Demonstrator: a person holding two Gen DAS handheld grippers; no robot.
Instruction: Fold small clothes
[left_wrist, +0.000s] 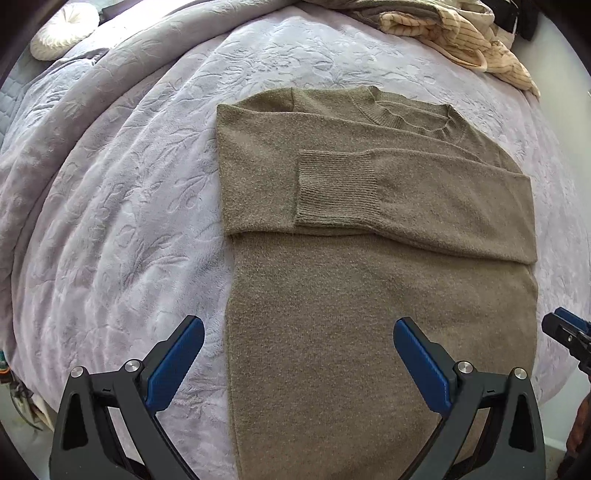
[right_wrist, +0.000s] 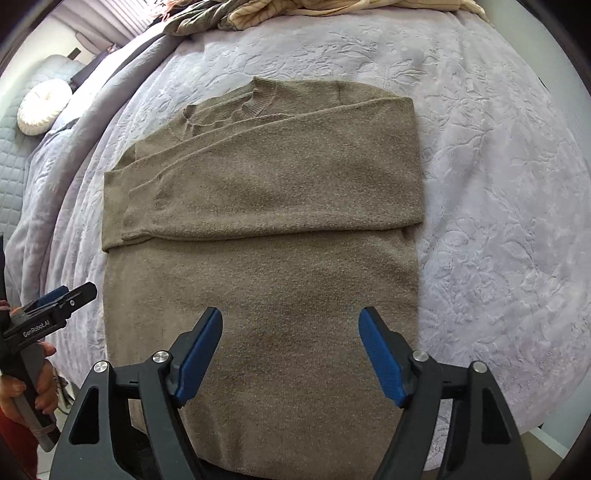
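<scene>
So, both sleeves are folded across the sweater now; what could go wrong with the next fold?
1. The top sleeve lies loose across the olive sweater; lifting the hem may let it slide out of place.
2. The plush blanket is soft and wrinkled, so an open left hand-held gripper or right hand-held gripper might pinch blanket together with knit.
3. The unfolded clothes pile lies near the collar and could crowd the folded sweater.

A lavender embossed blanket (left_wrist: 129, 206) covered the bed. A round white cushion (left_wrist: 62, 33) lay at its far corner, beside a grey quilted surface (right_wrist: 13, 166).
</scene>
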